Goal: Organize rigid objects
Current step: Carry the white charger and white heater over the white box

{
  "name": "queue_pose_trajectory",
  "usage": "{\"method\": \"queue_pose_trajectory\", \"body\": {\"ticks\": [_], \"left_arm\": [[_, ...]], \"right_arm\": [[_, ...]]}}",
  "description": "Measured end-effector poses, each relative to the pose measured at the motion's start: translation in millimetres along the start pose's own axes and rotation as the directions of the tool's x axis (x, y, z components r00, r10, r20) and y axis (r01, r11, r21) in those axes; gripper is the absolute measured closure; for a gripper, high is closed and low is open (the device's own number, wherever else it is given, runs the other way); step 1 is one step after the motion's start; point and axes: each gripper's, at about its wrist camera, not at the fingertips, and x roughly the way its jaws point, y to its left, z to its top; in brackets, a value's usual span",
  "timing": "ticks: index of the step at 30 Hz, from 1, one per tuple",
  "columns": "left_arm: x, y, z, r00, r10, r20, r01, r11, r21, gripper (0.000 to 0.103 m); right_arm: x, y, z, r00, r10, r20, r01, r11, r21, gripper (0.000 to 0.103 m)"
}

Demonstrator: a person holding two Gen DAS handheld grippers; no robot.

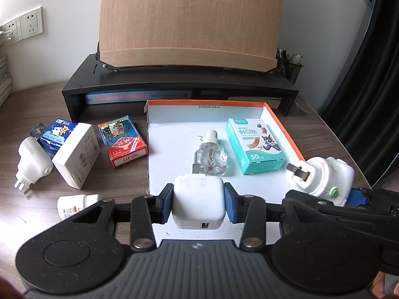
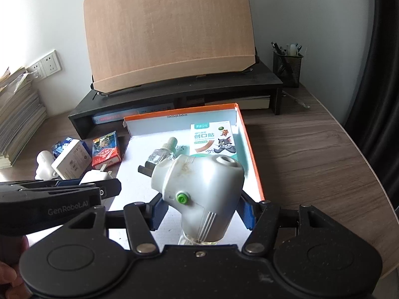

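My left gripper (image 1: 198,203) is shut on a white USB charger cube (image 1: 198,199), held over the near edge of the orange-rimmed white box lid (image 1: 281,122). My right gripper (image 2: 199,209) is shut on a white plug-in mosquito heater (image 2: 202,194) with a green button, held over the same lid (image 2: 251,154). That heater (image 1: 324,177) also shows at the right of the left wrist view. In the lid lie a clear glass refill bottle (image 1: 212,157) and a teal bandage box (image 1: 254,147).
Left of the lid on the wooden desk lie a red card pack (image 1: 122,144), a white box (image 1: 77,154), a blue box (image 1: 56,134), a white plug device (image 1: 31,162) and a small white bottle (image 1: 77,204). Behind stand a black monitor riser (image 1: 179,82) and a mesh pen cup (image 2: 286,67).
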Motion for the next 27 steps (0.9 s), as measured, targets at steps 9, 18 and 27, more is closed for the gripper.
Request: {"method": "queue_pose_trajectory", "body": {"ticks": [9,18,27], "left_arm": [[4,-7,-1,1.0,-0.002,0.004,0.002,1.0,-0.001,0.061],[7,-8,-1,1.0,-0.012,0.0,0.012,1.0,-0.004,0.061],[10,-4,-2,1.0,0.001,-0.01,-0.001,1.0,-0.017,0.061]], "right_arm": [[5,-1,0,1.0,-0.002,-0.01,0.002,1.0,-0.019,0.032],[7,-2,2,1.0,-0.012,-0.017,0.011,0.999,-0.031,0.032],[14,-2,3,0.999,-0.004,-0.034,0.002,0.999,-0.045,0.032]]}}
